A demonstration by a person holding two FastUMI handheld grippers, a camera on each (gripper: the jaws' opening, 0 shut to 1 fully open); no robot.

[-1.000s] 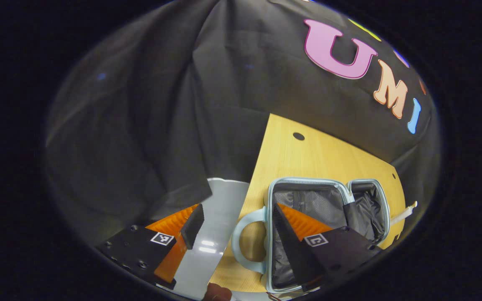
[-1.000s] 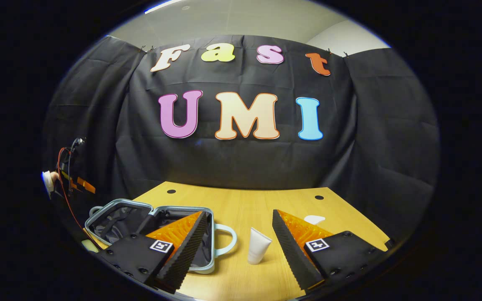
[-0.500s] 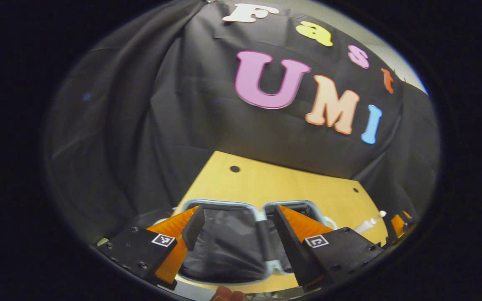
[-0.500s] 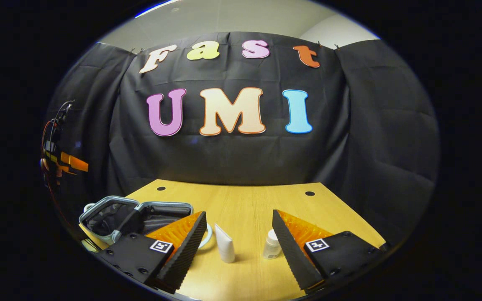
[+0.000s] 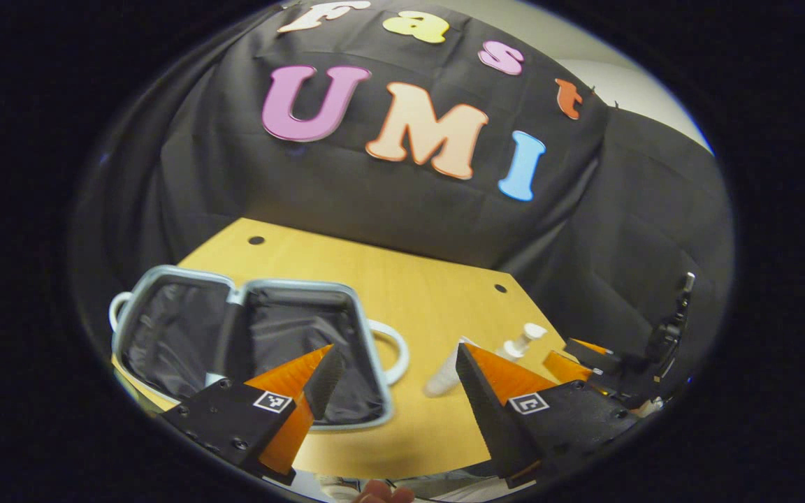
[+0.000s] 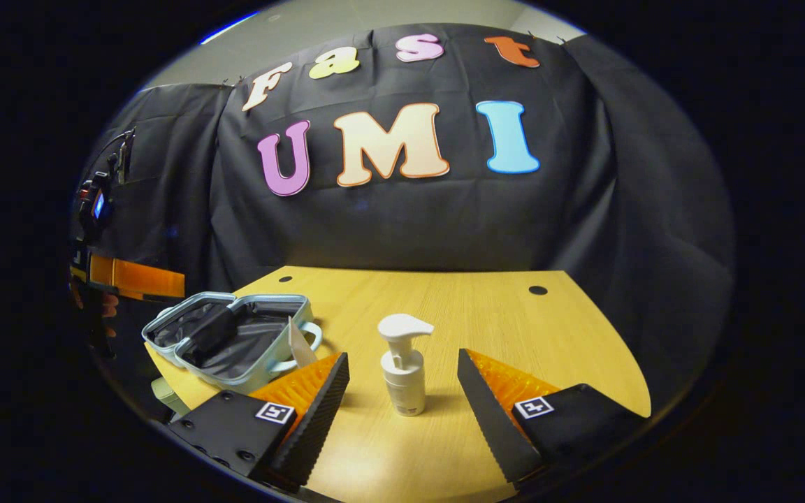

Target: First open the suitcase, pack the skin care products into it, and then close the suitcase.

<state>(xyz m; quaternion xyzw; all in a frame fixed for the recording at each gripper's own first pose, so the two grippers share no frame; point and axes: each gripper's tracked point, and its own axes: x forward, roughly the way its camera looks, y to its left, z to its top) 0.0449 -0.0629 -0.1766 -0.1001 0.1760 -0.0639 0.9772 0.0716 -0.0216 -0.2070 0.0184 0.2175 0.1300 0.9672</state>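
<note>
The light-blue suitcase (image 5: 373,363) lies open on the wooden table, its two black-lined halves empty. In the left gripper view my left gripper (image 5: 397,356) hangs open above the table, between the suitcase's handle and a white tube (image 5: 442,374). A white pump bottle (image 5: 521,340) stands beyond the tube. In the right gripper view the pump bottle (image 6: 404,370) stands upright in the gap of my open right gripper (image 6: 402,360), and neither finger touches it. There the suitcase (image 6: 266,369) lies to the left, with the tube (image 6: 299,342) beside its handle.
The table (image 6: 514,328) has bare wood to the right of and behind the bottle, with two cable holes near its back edge. Black cloth closes the booth behind. The other gripper (image 5: 584,356) shows at the right of the left gripper view.
The left gripper has swung from over the suitcase towards the tube and bottle. The right gripper has shifted from the tube to the pump bottle, which now stands between its fingers.
</note>
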